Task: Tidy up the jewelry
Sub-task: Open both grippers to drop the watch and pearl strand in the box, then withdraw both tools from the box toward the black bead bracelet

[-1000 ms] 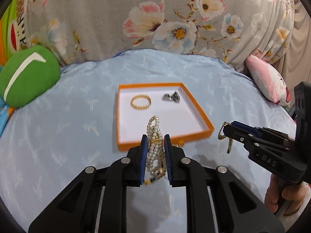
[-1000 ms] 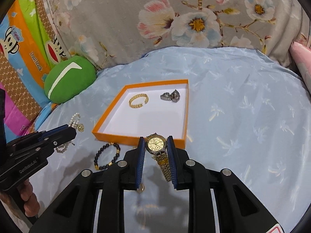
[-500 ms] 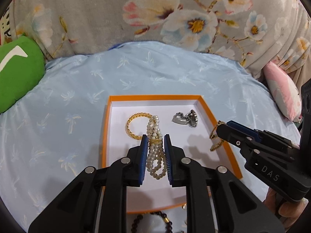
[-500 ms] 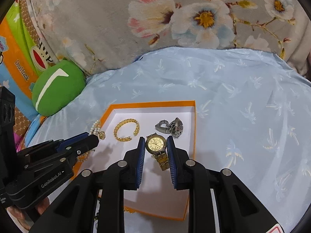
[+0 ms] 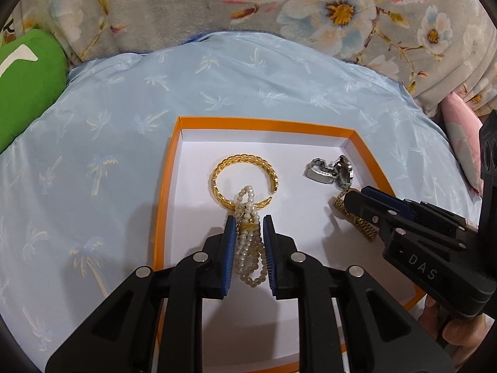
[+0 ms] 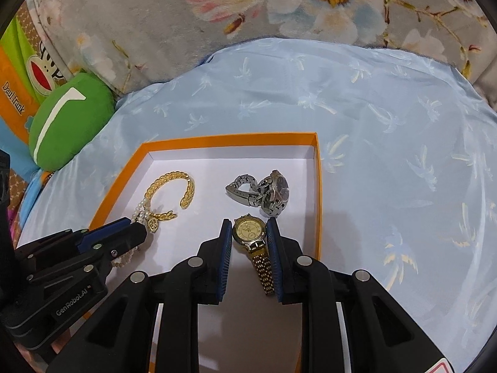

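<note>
An orange tray [image 5: 267, 123] [image 6: 230, 138] with a white floor lies on the blue bedspread. In it are a gold bangle [image 5: 245, 180] [image 6: 169, 183] and a silver watch [image 5: 330, 172] [image 6: 264, 191]. My left gripper [image 5: 248, 220] [image 6: 141, 230] is shut on a pearl bracelet [image 5: 248, 248], held low over the tray with its end across the bangle. My right gripper [image 6: 250, 223] [image 5: 349, 199] is shut on a gold watch [image 6: 250, 230], held low over the tray just in front of the silver watch.
A green plush cushion [image 5: 25, 77] [image 6: 68, 121] lies at the left. A floral quilt [image 5: 248, 6] rises behind the bedspread. A pink pillow [image 5: 462, 136] sits at the right. A cartoon-print cushion [image 6: 21, 74] is at the far left.
Both grippers have moved forward and down over the tray with their loads. The pearl bracelet now reaches the bangle and the gold watch is close to the silver watch.
</note>
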A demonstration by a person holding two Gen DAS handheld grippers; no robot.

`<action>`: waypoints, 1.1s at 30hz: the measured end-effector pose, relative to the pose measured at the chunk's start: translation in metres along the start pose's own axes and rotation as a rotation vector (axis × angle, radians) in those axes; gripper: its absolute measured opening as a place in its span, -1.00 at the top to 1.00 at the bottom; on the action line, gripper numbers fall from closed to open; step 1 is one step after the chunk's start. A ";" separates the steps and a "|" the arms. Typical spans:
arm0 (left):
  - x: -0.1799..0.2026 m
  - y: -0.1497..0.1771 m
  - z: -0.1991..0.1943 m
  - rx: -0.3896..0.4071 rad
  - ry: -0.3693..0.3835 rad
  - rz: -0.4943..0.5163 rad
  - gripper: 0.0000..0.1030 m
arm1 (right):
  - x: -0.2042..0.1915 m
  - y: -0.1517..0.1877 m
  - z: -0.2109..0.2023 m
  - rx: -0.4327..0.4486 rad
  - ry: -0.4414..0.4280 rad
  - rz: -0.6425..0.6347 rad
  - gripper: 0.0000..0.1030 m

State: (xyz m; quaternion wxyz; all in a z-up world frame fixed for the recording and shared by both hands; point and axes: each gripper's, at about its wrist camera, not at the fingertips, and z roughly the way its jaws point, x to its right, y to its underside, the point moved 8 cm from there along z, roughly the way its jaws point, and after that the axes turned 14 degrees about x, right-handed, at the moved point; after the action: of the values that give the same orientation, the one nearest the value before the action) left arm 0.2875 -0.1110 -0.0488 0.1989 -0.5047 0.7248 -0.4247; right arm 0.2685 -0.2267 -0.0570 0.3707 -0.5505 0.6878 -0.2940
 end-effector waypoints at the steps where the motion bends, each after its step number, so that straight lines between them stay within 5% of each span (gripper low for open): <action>1: -0.001 0.000 0.000 0.003 -0.003 -0.002 0.66 | 0.000 0.000 0.000 0.002 0.004 -0.005 0.57; 3: -0.001 0.002 0.001 0.002 -0.005 -0.001 0.64 | -0.002 0.001 0.001 0.006 0.008 -0.014 0.57; 6: -0.003 0.002 0.001 0.011 -0.024 0.002 0.15 | -0.003 0.001 -0.001 0.019 0.011 -0.023 0.51; 9: -0.003 -0.001 -0.007 0.043 -0.024 0.011 0.03 | 0.000 -0.007 -0.011 0.058 0.006 -0.006 0.31; 19: -0.021 0.003 -0.075 0.134 -0.042 -0.019 0.03 | 0.014 -0.004 -0.094 0.141 -0.011 0.037 0.30; 33: -0.012 0.080 -0.135 0.095 -0.088 0.006 0.03 | -0.001 0.091 -0.156 0.077 0.024 0.035 0.28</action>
State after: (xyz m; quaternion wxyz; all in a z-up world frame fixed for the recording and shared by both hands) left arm 0.1503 -0.0340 -0.0398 0.2554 -0.5107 0.6958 -0.4356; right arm 0.0892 -0.2060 -0.0442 0.3885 -0.5199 0.6900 -0.3205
